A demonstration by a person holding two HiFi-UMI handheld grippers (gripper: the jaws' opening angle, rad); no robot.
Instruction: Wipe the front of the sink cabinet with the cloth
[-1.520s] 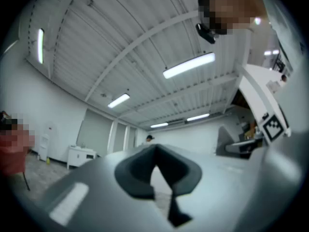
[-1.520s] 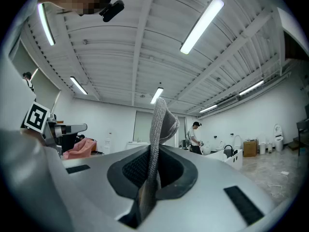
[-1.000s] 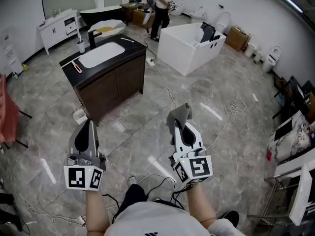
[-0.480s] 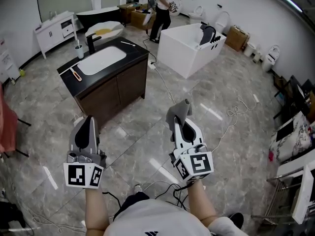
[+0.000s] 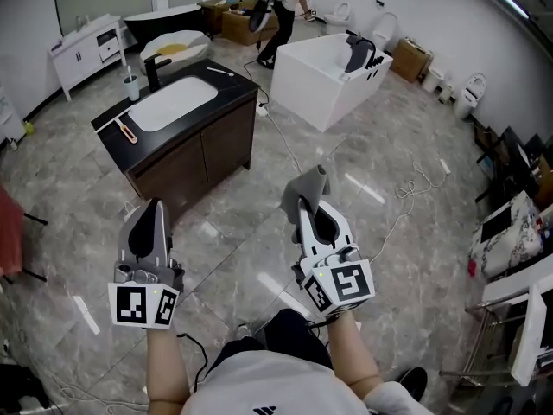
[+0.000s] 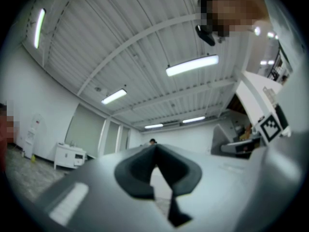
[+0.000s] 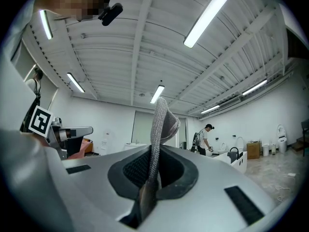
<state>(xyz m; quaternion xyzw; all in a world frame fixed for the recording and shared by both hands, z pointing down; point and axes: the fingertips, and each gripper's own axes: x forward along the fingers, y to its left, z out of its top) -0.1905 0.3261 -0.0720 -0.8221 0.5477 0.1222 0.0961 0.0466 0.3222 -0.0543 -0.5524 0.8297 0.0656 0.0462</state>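
On my feed: left forearm (image 5: 166, 357) and right forearm (image 5: 352, 357) bare, stretched forward, well apart. I read left gripper (image 5: 155, 206) jaws together, nothing between, pointing ahead. I read right gripper (image 5: 304, 206) jaws clamped on cloth (image 7: 155, 124), tips angled slightly left.

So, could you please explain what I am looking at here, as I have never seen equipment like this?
Gladly. No robot here: a person holds a two-jaw gripper in each hand. The wide picture comes from a camera on the person's head, looking down at a marble floor. The other two come from cameras riding on each gripper, looking along its jaws; both currently tilt up towards the ceiling. The left gripper is shut and empty. The right gripper is shut on a grey cloth. Ahead stands the dark sink cabinet, some way off and not yet touched, with a black tap and a cup on top.
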